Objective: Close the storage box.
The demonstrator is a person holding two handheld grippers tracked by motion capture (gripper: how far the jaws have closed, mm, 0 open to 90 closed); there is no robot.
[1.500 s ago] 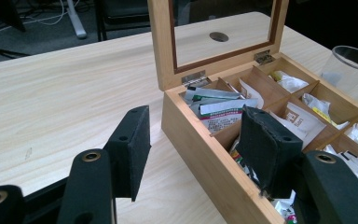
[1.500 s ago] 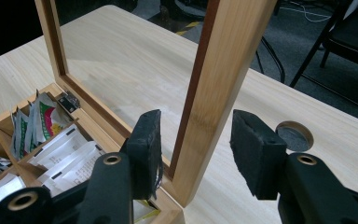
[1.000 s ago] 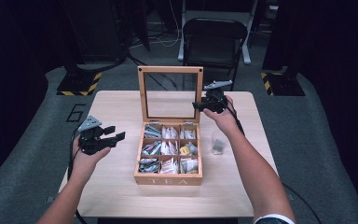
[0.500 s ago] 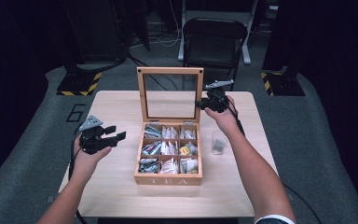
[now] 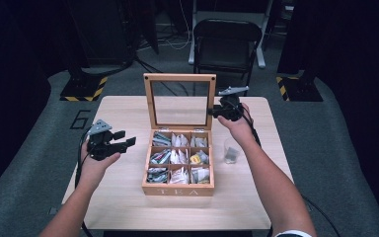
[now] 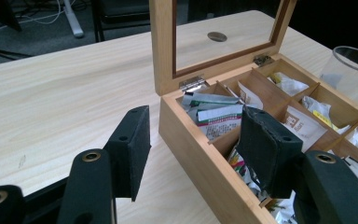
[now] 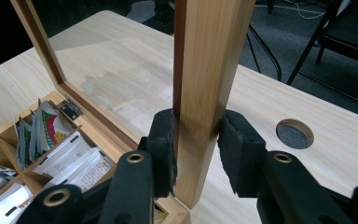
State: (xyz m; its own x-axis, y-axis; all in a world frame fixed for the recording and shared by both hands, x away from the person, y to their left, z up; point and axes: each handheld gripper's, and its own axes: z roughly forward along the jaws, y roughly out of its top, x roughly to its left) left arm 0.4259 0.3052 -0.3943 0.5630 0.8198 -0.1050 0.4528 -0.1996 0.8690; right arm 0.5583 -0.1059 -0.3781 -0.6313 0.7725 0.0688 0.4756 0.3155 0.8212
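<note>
Your right gripper [image 7: 196, 154] has just been closing on the right side rail of the glass-paned wooden lid [image 5: 180, 100], which stands upright at the back of the light wooden tea box [image 5: 179, 163] in the middle of the pale wooden worktop [image 5: 128, 202]; both pads look pressed on the rail. Judge the lid stiff and fairly light but hinged on small metal hinges, with a fragile pane: hold the wood rail, never the glass, and swing it gently. Your left gripper [image 6: 191, 154] hovers half open, empty, beside the box's left wall.
</note>
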